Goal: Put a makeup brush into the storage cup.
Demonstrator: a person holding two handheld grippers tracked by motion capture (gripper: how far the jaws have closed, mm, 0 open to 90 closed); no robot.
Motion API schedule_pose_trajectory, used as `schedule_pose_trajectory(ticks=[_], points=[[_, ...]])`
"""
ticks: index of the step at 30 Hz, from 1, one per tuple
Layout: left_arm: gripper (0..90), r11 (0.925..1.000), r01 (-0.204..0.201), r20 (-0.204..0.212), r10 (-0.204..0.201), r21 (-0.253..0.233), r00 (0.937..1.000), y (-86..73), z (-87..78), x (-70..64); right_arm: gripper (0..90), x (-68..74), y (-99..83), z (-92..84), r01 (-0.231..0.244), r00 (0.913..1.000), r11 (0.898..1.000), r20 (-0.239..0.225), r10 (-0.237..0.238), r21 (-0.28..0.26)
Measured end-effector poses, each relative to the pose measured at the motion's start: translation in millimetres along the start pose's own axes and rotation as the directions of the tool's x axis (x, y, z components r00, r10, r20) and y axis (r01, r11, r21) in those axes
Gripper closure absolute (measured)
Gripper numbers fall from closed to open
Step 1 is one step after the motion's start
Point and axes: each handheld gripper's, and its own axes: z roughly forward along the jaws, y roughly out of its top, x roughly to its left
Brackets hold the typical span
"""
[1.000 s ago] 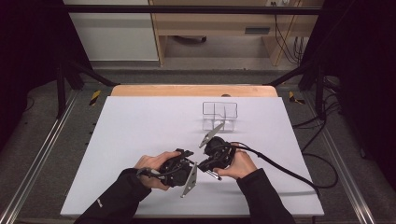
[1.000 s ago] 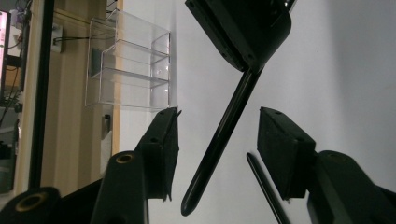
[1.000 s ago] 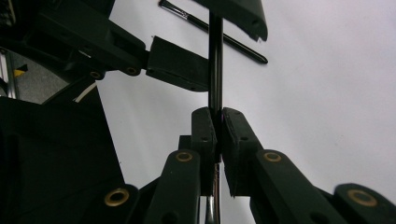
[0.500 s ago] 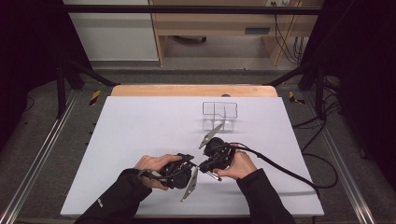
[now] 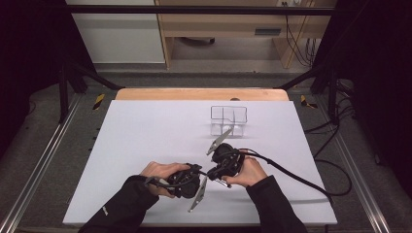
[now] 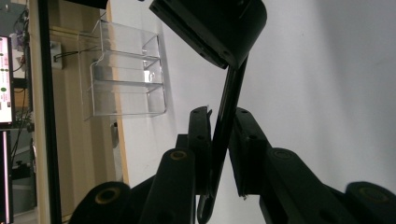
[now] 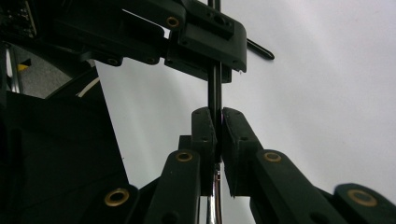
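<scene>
Your right gripper (image 7: 217, 123) is clamping a thin, dark, glossy rod (image 7: 214, 88). Your left gripper (image 6: 219, 135) has just been closing its matte black jaws on that same rod (image 6: 229, 100). A clear, boxy plastic tray (image 5: 228, 120) is sitting on the white bench (image 5: 145, 136) beyond both grippers.

Grey carpet floor (image 5: 58, 160), wooden desk (image 5: 228, 22), black curtains (image 5: 29, 39) behind.
</scene>
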Motion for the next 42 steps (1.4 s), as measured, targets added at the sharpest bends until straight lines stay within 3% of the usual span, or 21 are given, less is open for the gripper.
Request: schedule_pose_trajectory(ticks=[14,23,29,37,42], points=[[82.7,0.9997,-0.025,0.022,0.025,0.005,0.9995,1.2,0.3,-2.9,83.7,0.2,-0.2,-0.8,0.004,1.0000,1.000,-0.005,-0.004,0.002],[83.1,0.9999,0.009,0.043,-0.009,0.007,0.9990,0.3,-0.7,-2.4,82.5,0.5,-0.5,-1.7,0.001,1.0000,1.000,0.001,-0.001,-0.017],[83.1,0.9986,0.047,0.056,-0.048,0.024,0.9972,-3.7,-0.2,-2.0,75.8,0.8,-1.4,-10.8,0.001,0.9990,0.998,0.044,0.002,-0.064],[83.0,0.9881,0.149,0.092,-0.152,0.036,0.9841,-12.6,-1.4,0.5,57.9,0.5,-3.5,-26.3,0.000,0.9901,0.986,0.138,0.023,-0.165],[83.0,0.9768,0.209,0.110,-0.213,0.046,0.9709,-18.4,-1.7,1.5,45.8,-1.1,-4.7,-36.1,-0.001,0.9760,0.967,0.211,0.056,-0.253]])
